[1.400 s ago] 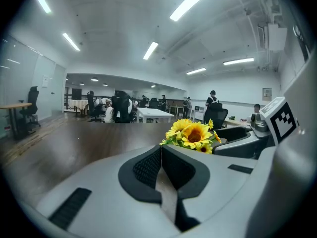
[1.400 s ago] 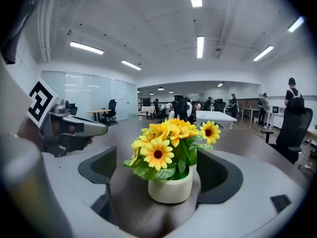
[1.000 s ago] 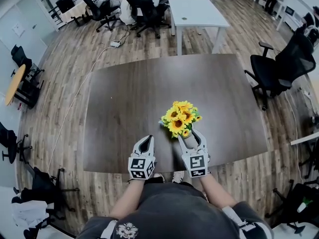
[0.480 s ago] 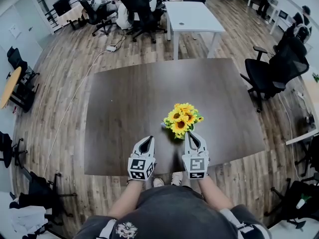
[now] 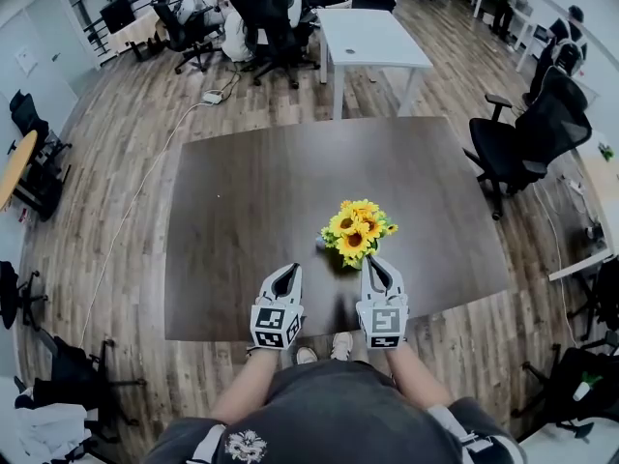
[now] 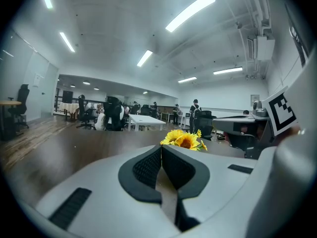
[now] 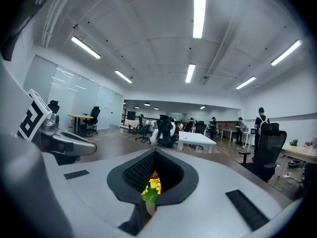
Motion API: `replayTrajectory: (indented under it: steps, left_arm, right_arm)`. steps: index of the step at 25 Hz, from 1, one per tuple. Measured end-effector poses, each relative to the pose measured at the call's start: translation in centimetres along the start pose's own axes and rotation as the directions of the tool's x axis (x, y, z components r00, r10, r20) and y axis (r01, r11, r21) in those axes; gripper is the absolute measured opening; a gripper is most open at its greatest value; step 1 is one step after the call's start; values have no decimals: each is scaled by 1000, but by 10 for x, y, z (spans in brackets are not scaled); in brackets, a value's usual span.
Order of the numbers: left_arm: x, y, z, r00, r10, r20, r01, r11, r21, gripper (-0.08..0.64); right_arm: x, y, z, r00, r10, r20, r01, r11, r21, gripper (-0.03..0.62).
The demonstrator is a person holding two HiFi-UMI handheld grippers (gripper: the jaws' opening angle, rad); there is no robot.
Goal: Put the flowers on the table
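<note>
From the head view we saw a bunch of yellow sunflowers (image 5: 357, 232) with green leaves on the dark brown wooden table (image 5: 242, 211), near its near edge, right of middle. The right gripper (image 5: 372, 262) reached the bunch's base, and the left gripper (image 5: 283, 271) lay beside it, apart from the bunch. The left gripper view showed its jaws together and empty. The right gripper view showed jaws closed on green stem and a yellow bloom.

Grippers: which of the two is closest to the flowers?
The right gripper: its tip points at the foot of the flowers, right beside them. The left gripper is off to their side, farther away.
</note>
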State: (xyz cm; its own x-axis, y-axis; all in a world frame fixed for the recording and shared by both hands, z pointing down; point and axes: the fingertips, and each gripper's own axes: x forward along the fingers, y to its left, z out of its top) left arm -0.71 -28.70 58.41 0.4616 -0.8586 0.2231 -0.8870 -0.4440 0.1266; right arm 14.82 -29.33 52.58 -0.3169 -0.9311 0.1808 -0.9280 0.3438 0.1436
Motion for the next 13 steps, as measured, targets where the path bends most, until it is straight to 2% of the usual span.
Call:
replayTrajectory:
  steps: [13]
  left_arm:
    - [-17,5,3,999,-28,16,29,999,-24,8]
  right_arm:
    - [-11,14,3,1000,-22,-8,21,999,-28,23]
